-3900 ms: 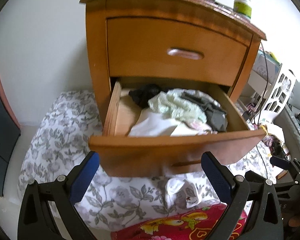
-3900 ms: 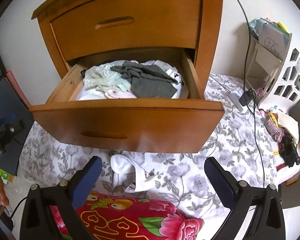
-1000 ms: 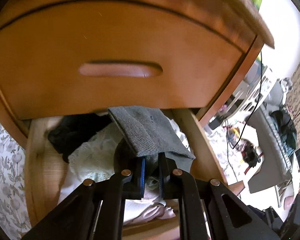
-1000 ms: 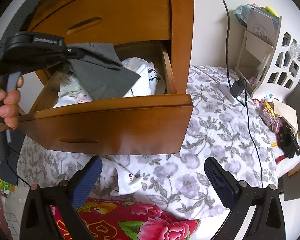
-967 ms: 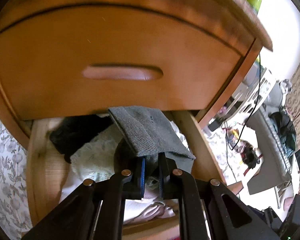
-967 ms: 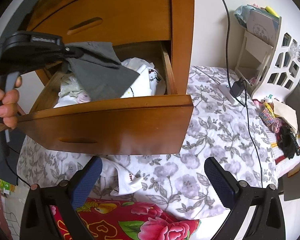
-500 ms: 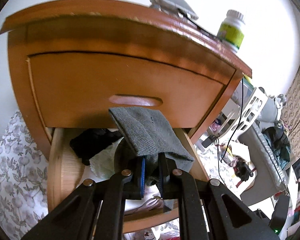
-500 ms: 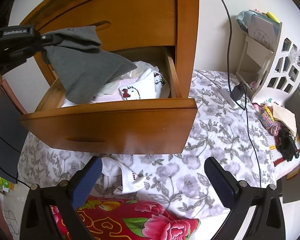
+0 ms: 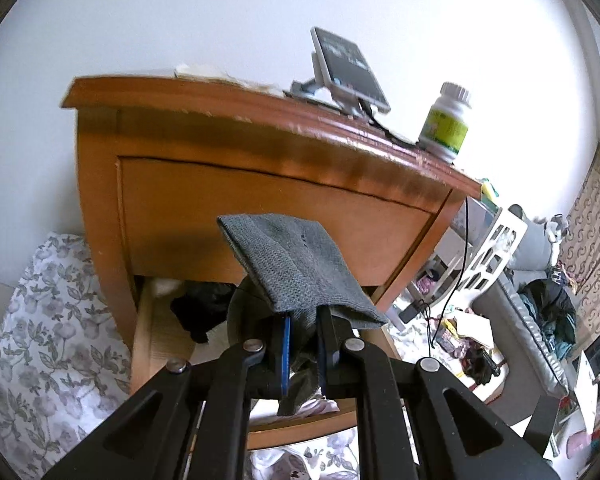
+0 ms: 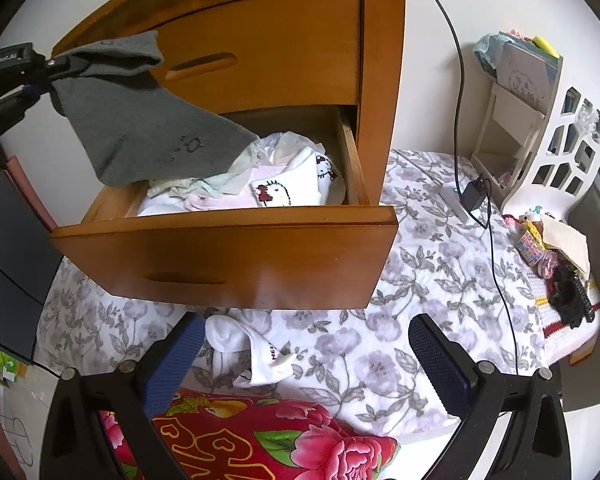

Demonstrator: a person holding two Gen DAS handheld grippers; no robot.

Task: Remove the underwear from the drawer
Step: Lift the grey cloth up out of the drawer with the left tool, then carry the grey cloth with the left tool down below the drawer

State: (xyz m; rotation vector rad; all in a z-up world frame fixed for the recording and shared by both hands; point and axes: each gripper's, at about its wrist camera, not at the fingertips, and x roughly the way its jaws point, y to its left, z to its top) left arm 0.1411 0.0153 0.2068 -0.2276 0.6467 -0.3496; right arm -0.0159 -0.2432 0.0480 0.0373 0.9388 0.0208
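The left gripper [image 9: 303, 336] had its two fingers squeezed tight on a piece of grey underwear [image 9: 296, 268]. The grey underwear hung up in the air, above the open bottom drawer [image 10: 236, 256] and in front of the shut top drawer [image 9: 260, 216].

The left wrist view showed the top of the wooden nightstand [image 9: 260, 108]. A phone on a stand [image 9: 346, 70] and a white bottle with a green label [image 9: 446, 124] stood there. The right wrist view cut that top off. The left view also showed something black [image 9: 202, 308] at the back of the drawer.

The right wrist view looked down into the drawer. It showed a pile of white, pink and pale green clothes [image 10: 236, 184], one with a cat face on it. It showed the left gripper from the side, at the left edge. The right gripper [image 10: 308, 364] was wide open with nothing between its fingers. It hung over a flowery grey sheet [image 10: 420, 280]. A white sock [image 10: 256, 356] lay on the sheet, just under the drawer front. A red flowery cloth [image 10: 268, 440] lay near the bottom.

In the left view, the grey underwear and the gripper hid most of the drawer. The small things far off on the right were too tiny to tell.
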